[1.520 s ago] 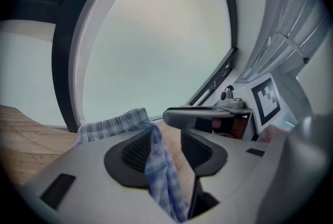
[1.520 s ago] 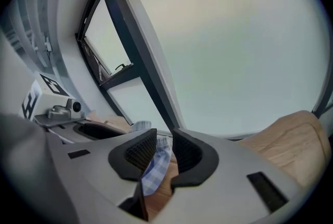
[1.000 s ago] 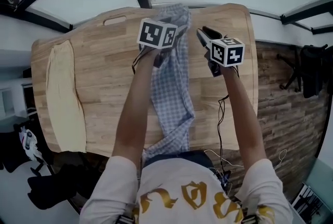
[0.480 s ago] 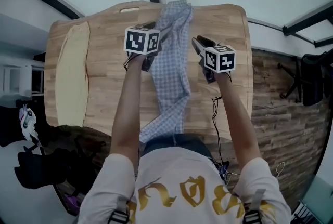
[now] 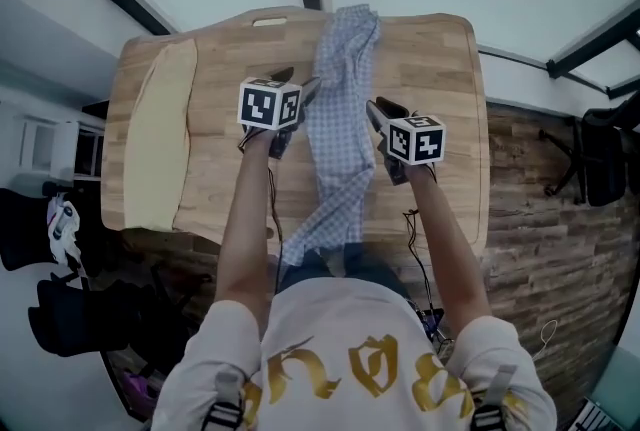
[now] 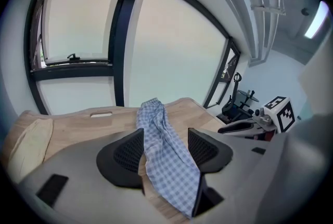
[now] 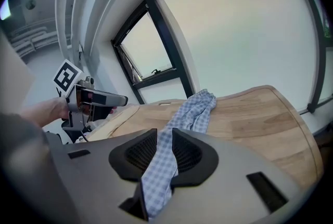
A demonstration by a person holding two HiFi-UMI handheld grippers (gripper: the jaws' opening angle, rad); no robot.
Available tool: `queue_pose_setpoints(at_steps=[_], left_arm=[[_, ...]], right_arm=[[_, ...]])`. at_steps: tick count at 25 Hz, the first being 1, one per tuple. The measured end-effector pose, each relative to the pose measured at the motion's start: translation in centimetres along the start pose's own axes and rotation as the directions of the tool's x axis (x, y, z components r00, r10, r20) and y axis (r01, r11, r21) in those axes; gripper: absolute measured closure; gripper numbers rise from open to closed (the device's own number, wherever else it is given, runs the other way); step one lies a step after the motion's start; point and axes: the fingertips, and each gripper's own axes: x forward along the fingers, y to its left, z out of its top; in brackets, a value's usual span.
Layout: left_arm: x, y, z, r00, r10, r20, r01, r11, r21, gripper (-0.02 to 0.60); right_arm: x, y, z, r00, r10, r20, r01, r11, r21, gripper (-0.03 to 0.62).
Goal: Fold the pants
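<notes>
Since a second earlier I had seen both grippers come back along the table (image 5: 220, 69), from close to its far edge to about its middle; the pants (image 5: 340, 119) had come with them, more of the checked cloth now spilling over the table's near edge; the cream cloth (image 5: 158, 149) had kept its place along the table's left edge.

Both forearms reached out over the near edge, side by side, with the strip of pants between them; each gripper pointed toward the table's far edge and tilted downward, marker cube on top. The left gripper (image 5: 303, 91) sat left of the table's middle line, its jaws set wide yet clamped on a broad bunch of the fabric that filled the gap from pad to pad. The right gripper (image 5: 378, 111) sat right of that line, jaws nearly together and pinching a narrow fold.

The pants ran lengthwise down the middle of the table, crumpled end at the far edge, the other end hanging off the near edge against the person's waist.

A black cable (image 5: 412, 229) dangled below the right gripper past the near edge; a dark chair (image 5: 600, 154) stood well off the table's right side on the plank floor (image 5: 530, 219); the cream cloth lay well apart from both grippers.
</notes>
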Motion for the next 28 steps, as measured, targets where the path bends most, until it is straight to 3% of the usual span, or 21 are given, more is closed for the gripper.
queue_pose_setpoints(at_steps=[10, 14, 20, 28], left_arm=[[-4.0, -4.0, -6.5, 0.989, -0.132, -0.064, 0.142, 0.974, 0.175, 0.322], [-5.4, -5.4, -9.1, 0.979, -0.185, -0.079, 0.197, 0.963, 0.183, 0.322], [-8.0, -6.2, -13.0, 0.970, -0.219, -0.100, 0.235, 0.956, 0.178, 0.322], [-9.3, -5.3, -18.3, 0.965, -0.176, -0.197, 0.203, 0.971, 0.129, 0.313]], right_arm=[[-4.7, 4.4, -7.9, 0.986, -0.167, 0.005, 0.166, 0.983, 0.082, 0.484], [-6.5, 6.2, -10.2, 0.974, -0.227, 0.009, 0.225, 0.969, 0.101, 0.485], [-7.5, 9.4, -13.4, 0.968, -0.252, -0.014, 0.252, 0.962, 0.109, 0.484], [-8.7, 11.8, -16.8, 0.966, -0.244, -0.079, 0.254, 0.954, 0.158, 0.484]])
